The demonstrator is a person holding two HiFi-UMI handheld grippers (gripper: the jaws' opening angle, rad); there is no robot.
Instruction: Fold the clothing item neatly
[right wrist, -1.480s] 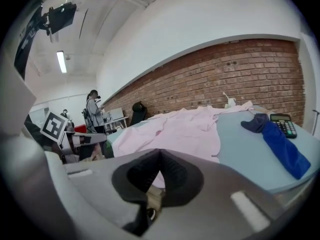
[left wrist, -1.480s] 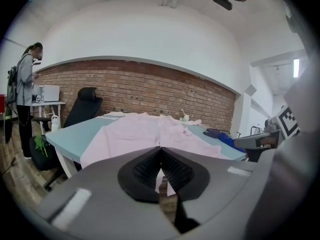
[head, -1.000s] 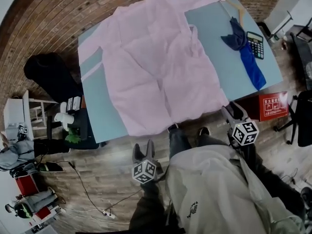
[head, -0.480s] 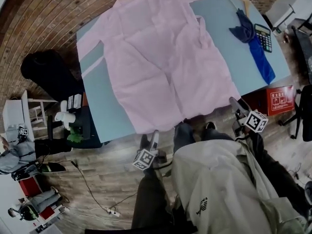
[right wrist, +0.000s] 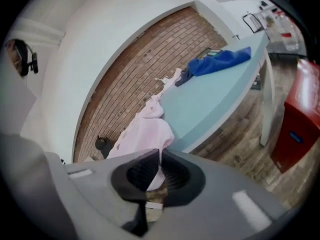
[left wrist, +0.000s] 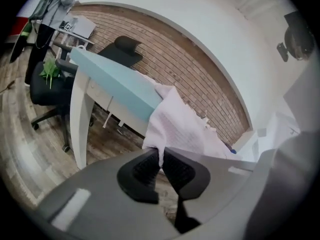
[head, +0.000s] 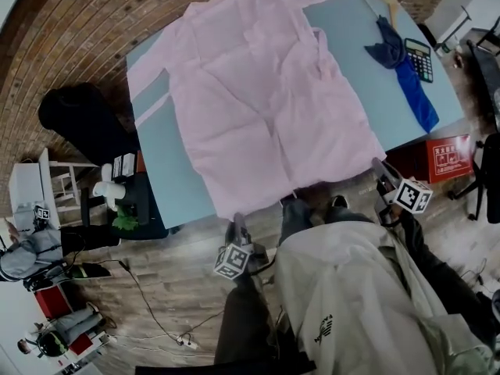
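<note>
A pink garment lies spread flat on the light blue table, its hem hanging over the near edge. My left gripper is at the hem's left corner. In the left gripper view the left gripper is shut, and a fold of the pink garment is pinched between its pads. My right gripper is at the hem's right corner. In the right gripper view the jaws of the right gripper are closing, and the pink garment is pressed between the pads.
A blue cloth, a calculator and a wooden hanger lie on the table's right side. A red box stands on the floor at the right. A black chair and a low stand with a plant are at the left.
Both grippers have moved forward from the floor side up to the garment's hem at the table's near edge. Their jaws, open before, now sit closed on the hem corners.
</note>
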